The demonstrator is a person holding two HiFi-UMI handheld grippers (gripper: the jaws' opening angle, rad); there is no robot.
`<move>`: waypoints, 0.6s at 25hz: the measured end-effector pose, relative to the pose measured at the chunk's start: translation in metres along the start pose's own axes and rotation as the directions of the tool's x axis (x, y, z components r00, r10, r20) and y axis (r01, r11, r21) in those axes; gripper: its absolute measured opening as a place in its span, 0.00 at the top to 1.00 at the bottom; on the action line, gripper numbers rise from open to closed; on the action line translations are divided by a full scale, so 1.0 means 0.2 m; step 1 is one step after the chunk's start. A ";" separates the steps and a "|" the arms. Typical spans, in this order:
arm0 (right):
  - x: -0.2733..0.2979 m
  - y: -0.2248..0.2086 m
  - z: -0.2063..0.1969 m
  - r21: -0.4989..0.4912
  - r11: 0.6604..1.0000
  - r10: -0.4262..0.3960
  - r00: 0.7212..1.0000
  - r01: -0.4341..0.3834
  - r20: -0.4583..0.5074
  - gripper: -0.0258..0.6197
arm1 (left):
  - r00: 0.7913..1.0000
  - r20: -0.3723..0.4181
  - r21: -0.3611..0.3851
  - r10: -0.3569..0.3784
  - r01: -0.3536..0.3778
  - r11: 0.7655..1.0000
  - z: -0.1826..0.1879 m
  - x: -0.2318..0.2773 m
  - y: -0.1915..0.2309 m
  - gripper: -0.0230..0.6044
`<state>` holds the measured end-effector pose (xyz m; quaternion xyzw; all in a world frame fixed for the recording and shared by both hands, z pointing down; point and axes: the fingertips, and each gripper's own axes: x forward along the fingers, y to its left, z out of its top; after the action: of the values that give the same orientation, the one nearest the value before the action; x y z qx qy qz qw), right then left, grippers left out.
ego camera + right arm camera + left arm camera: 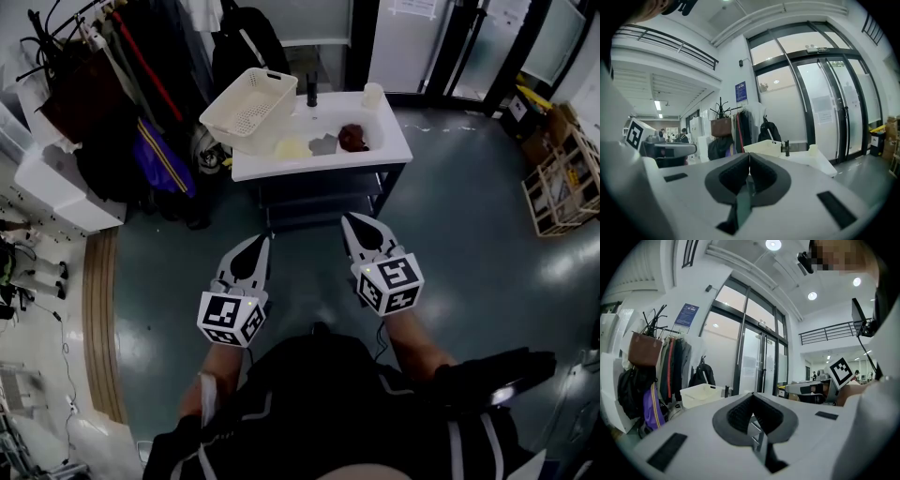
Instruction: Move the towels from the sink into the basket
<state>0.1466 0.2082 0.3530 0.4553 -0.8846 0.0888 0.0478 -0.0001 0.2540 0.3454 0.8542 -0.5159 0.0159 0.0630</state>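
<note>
Three towels lie in the white sink (398,142) at the far end of the floor: a yellow one (292,147), a grey one (324,144) and a dark red one (353,138). A cream slotted basket (248,108) sits tilted on the counter's left end, also seen as the basket (702,394) and the basket (764,148). Both grippers are held side by side well short of the sink, pointing at it. My left gripper (258,244) (752,394) is shut and empty. My right gripper (352,221) (749,154) is shut and empty too.
A black faucet (311,91) and a white cup (373,95) stand at the sink's back. A coat rack with clothes and bags (122,103) and white bins (56,183) fill the left. A wooden crate (562,183) stands at the right. Glass doors lie behind.
</note>
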 end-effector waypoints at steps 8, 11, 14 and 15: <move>0.06 -0.21 0.00 0.021 0.999 0.033 0.999 -0.033 0.002 0.95 | 0.999 -0.036 0.027 0.028 -0.027 0.999 0.00 0.21 -0.05 0.96; 0.08 -0.29 0.00 0.031 0.999 0.026 1.000 -0.027 0.011 0.95 | 0.998 -0.054 0.037 0.028 -0.026 0.999 -0.02 0.25 -0.07 0.96; 0.11 -0.34 -0.01 0.048 0.999 0.018 1.000 -0.018 0.008 0.95 | 0.998 -0.062 0.042 0.024 -0.022 0.999 -0.02 0.29 -0.05 0.96; 0.12 -0.35 -0.01 0.048 0.999 0.017 1.000 -0.018 0.005 0.95 | 0.998 -0.062 0.041 0.022 -0.020 0.999 -0.02 0.31 -0.04 0.96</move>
<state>0.1892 0.1489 0.3671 0.4488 -0.8863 0.1095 0.0338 0.0365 0.2045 0.3547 0.8488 -0.5223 0.0535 0.0617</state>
